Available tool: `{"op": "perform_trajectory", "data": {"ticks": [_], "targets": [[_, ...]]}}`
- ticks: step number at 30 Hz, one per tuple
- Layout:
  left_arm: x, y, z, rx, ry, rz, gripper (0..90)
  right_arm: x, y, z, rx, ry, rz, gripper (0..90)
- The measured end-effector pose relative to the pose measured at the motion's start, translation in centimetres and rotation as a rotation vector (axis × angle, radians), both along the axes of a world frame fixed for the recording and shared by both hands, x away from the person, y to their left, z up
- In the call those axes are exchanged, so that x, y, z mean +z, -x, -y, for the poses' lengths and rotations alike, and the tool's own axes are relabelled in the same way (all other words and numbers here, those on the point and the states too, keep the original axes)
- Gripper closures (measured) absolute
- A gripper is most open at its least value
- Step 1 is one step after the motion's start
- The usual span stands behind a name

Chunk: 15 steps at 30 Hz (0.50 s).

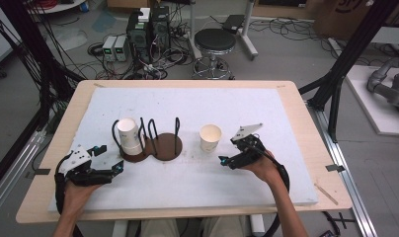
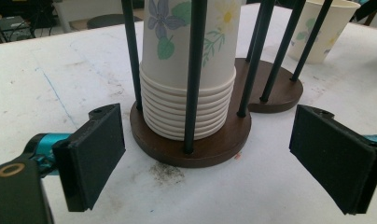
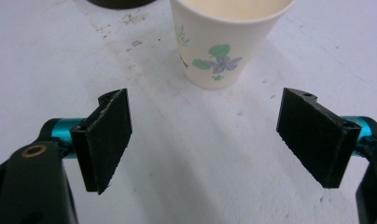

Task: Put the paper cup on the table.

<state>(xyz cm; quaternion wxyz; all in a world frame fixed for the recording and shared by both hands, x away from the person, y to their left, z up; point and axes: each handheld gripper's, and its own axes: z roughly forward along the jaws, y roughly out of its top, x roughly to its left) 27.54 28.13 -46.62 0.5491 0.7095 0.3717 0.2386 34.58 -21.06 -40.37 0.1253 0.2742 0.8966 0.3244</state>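
Observation:
A stack of flowered paper cups stands upside down in the left ring of a brown two-ring holder with black upright rods. My left gripper rests open just left of and nearer than that stack. In the left gripper view the stack and the holder base lie straight ahead of the gripper, apart from both pads. A single upright paper cup stands right of the holder. My right gripper is open beside it; the cup sits ahead of the gripper, untouched.
The holder's right ring holds no cups. The white foam board covers the wooden table. Beyond the far edge are a stool, electronics boxes and cables on the floor. Black frame posts stand at both sides.

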Motion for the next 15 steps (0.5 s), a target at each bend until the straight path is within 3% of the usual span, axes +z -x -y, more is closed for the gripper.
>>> {"op": "perform_trajectory", "data": {"ticks": [3,4,5,6,7,10,13,14,15], "targets": [[0.0,0.0,0.0,0.003,-0.006,0.001,10.3,-0.3,0.7,0.8,-0.004,-0.037,0.037,18.6],[0.0,0.0,0.1,0.002,-0.009,0.002,10.3,-0.7,1.6,1.6,-0.024,-0.078,0.090,18.5],[0.0,0.0,0.1,0.002,-0.012,0.001,10.3,-0.7,1.6,1.6,-0.024,-0.078,0.090,18.5],[0.0,0.0,0.2,0.003,-0.019,0.004,10.3,-1.1,2.5,2.3,-0.039,-0.111,0.149,18.6],[0.0,0.0,0.2,0.005,-0.020,0.004,10.3,-1.3,2.9,2.7,-0.047,-0.139,0.174,18.6],[0.1,0.0,0.2,0.006,-0.013,0.008,10.3,-2.1,3.7,3.8,-0.092,-0.200,0.206,18.6],[0.1,-0.1,0.3,0.007,-0.012,0.009,10.3,-3.1,4.3,4.8,-0.158,-0.240,0.248,18.6],[0.1,-0.1,0.4,0.007,-0.020,0.006,10.3,-3.1,4.3,4.8,-0.158,-0.240,0.248,18.6],[0.0,-0.2,0.4,0.008,-0.021,0.006,10.3,-3.8,4.4,5.5,-0.206,-0.281,0.270,18.6]]}}
